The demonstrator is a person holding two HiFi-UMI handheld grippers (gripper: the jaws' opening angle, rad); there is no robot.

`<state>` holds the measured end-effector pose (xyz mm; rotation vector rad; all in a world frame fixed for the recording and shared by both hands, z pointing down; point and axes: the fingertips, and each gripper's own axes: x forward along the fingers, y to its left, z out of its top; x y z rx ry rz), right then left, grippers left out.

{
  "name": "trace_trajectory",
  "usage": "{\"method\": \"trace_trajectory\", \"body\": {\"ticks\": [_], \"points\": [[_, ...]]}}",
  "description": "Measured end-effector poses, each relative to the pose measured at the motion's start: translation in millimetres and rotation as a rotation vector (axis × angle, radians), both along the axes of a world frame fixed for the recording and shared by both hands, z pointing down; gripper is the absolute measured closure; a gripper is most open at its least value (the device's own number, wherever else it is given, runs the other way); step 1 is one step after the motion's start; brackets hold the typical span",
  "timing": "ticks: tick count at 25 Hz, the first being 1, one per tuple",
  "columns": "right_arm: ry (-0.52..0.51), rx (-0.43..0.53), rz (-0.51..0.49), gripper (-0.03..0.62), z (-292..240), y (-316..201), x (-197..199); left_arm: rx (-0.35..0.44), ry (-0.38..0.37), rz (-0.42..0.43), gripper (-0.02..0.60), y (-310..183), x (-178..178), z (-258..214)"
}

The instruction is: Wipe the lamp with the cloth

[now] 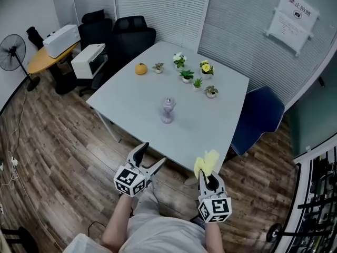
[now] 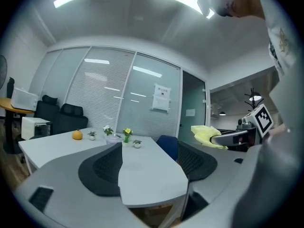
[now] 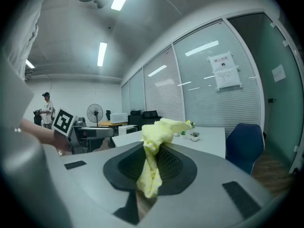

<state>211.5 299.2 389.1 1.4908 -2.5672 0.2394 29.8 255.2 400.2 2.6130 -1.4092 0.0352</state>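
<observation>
A small pale purple lamp (image 1: 168, 110) stands upright near the middle of the white table (image 1: 131, 96); in the left gripper view the lamp (image 2: 113, 138) shows small and far off among the plants. My left gripper (image 1: 154, 153) hovers at the table's near edge, open wide with nothing between its jaws (image 2: 151, 148). To its right, my right gripper (image 1: 209, 174) is shut on a yellow cloth (image 1: 207, 163), which sticks out past the tips and hangs down between the pads (image 3: 153, 148). Both grippers are well short of the lamp.
An orange pumpkin-like ornament (image 1: 140, 69) and several small potted plants (image 1: 186, 75) sit at the table's far side. A blue chair (image 1: 258, 117) stands at the right, black chairs (image 1: 129, 33) and a printer (image 1: 88, 60) at the far left, a fan (image 1: 13, 51) beyond.
</observation>
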Motion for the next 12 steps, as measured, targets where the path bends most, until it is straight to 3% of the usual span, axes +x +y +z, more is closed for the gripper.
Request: {"method": "trace_trajectory", "body": {"ticks": [3, 12], "points": [[0.011, -0.006, 0.022, 0.536, -6, -50, -23, -0.014, -0.007, 0.06, 0.241, -54, -16, 5], [-0.005, -0.031, 0.132, 0.536, 4, -164, -82, -0.096, -0.14, 0.232, 0.241, -169, -61, 55]]}}
